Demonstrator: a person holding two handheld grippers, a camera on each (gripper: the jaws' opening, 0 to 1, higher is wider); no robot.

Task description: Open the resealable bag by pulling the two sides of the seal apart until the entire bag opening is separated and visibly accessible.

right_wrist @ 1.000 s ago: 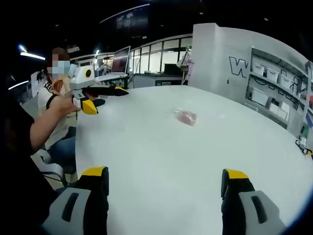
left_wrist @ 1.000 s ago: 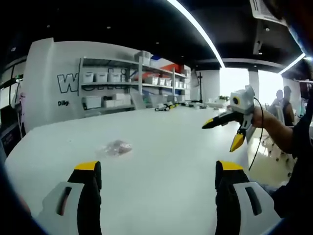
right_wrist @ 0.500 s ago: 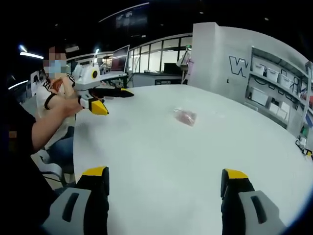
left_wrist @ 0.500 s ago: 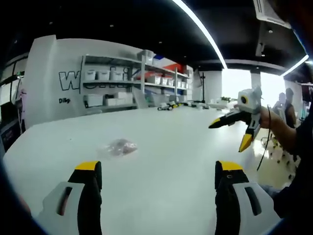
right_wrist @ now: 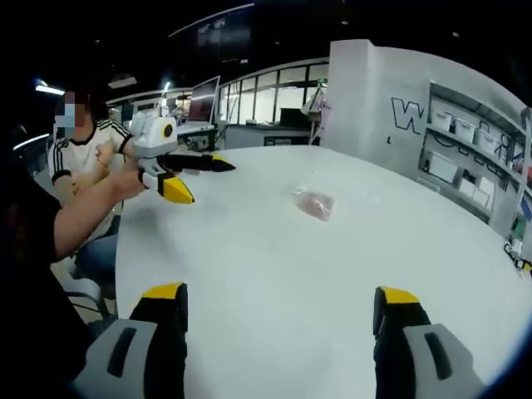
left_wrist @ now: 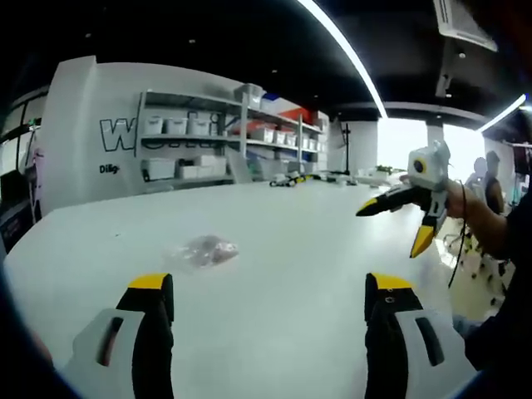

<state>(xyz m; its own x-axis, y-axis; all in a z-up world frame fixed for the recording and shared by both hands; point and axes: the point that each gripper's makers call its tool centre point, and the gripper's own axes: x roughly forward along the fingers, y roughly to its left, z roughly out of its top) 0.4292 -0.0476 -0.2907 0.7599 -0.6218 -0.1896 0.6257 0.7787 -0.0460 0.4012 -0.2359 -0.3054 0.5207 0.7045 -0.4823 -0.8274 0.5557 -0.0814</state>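
A small clear resealable bag [left_wrist: 202, 250] with something pinkish inside lies flat on the white table [left_wrist: 283, 249], ahead and a little left of my left gripper [left_wrist: 266, 293], which is open and holds nothing. My right gripper [left_wrist: 397, 223] comes in from the right of the left gripper view, held above the table with its jaws spread. In the right gripper view the bag [right_wrist: 313, 204] lies well ahead, my right gripper [right_wrist: 278, 305] is open and empty, and the left gripper [right_wrist: 198, 177] hovers open at the left.
The table [right_wrist: 332, 274] is wide and round-edged. Shelves with white bins [left_wrist: 191, 150] stand against the far wall. A seated person [right_wrist: 83, 158] is behind the table's left edge in the right gripper view. Small items [left_wrist: 287, 179] lie at the far table edge.
Both grippers have drifted a little toward the bag; each shows slightly further in over the table in the other's view. The bag has not moved.
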